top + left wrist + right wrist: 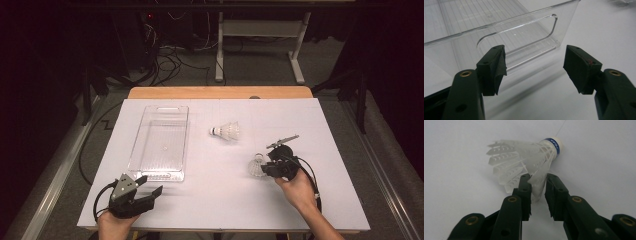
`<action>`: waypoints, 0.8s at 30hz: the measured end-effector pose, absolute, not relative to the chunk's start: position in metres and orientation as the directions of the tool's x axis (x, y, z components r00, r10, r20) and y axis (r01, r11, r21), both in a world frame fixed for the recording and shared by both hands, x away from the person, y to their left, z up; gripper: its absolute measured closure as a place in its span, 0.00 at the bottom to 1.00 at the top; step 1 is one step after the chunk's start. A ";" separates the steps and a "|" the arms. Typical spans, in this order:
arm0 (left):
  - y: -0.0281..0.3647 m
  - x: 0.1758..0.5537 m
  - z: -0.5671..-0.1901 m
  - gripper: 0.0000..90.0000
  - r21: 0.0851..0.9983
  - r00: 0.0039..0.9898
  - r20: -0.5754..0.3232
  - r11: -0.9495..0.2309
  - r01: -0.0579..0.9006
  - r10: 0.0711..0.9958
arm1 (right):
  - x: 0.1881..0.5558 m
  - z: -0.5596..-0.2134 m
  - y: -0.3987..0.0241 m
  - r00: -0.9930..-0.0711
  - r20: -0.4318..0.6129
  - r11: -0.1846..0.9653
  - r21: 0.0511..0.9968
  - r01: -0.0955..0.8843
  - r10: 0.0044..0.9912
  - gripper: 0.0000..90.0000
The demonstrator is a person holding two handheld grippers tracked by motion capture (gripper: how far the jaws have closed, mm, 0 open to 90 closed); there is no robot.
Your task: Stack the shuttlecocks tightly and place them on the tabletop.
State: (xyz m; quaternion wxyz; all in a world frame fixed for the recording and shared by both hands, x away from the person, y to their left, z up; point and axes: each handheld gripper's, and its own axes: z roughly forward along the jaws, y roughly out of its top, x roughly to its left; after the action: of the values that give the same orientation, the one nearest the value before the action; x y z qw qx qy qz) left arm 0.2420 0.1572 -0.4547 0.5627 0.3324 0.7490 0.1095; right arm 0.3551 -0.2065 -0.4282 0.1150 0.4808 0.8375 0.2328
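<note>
Pinching shuttlecock (pixel 524 160) skirt, right gripper (pixel 538 185) jaws nearly closed.

Right tongs (pixel 270 167) meet a white shuttlecock (pixel 256 165) (a second shuttlecock (pixel 227 132) lies well apart).

The white table (pixel 220 200) has wide bare stretches — along its near edge between the two hands, and across the far right corner. On the left, a clear plastic bin (pixel 160 142) stands lengthwise; its handled end wall rises just ahead of the left gripper (pixel 534 67), whose jaws stand wide apart. A shuttlecock (pixel 227 132) lies mid-table, well apart from the bin, leaving an open lane between them. A second shuttlecock (pixel 524 162) lies at the right gripper (pixel 537 188) — its skirt sits between the narrowed jaws.
</note>
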 end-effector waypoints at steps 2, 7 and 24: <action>0.157 0.242 -0.455 0.39 0.536 -0.148 -0.771 0.757 0.375 0.619 | 0.356 -0.429 -0.209 -0.508 0.031 0.426 0.501 0.753 0.861 0.84; 0.157 0.242 -0.455 0.39 0.536 -0.149 -0.770 0.756 0.375 0.620 | 0.360 -0.430 -0.218 -0.492 0.027 0.413 0.503 0.759 0.870 0.82; 0.156 0.242 -0.455 0.39 0.538 -0.143 -0.769 0.752 0.381 0.623 | 0.377 -0.425 -0.235 -0.430 -0.001 0.373 0.499 0.782 0.903 0.74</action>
State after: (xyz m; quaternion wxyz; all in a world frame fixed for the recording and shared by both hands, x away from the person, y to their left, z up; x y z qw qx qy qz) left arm 0.2417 0.1564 -0.4549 0.5619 0.3354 0.7484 0.1079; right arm 0.3767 -0.2351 -0.4250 0.1384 0.5156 0.8169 0.2184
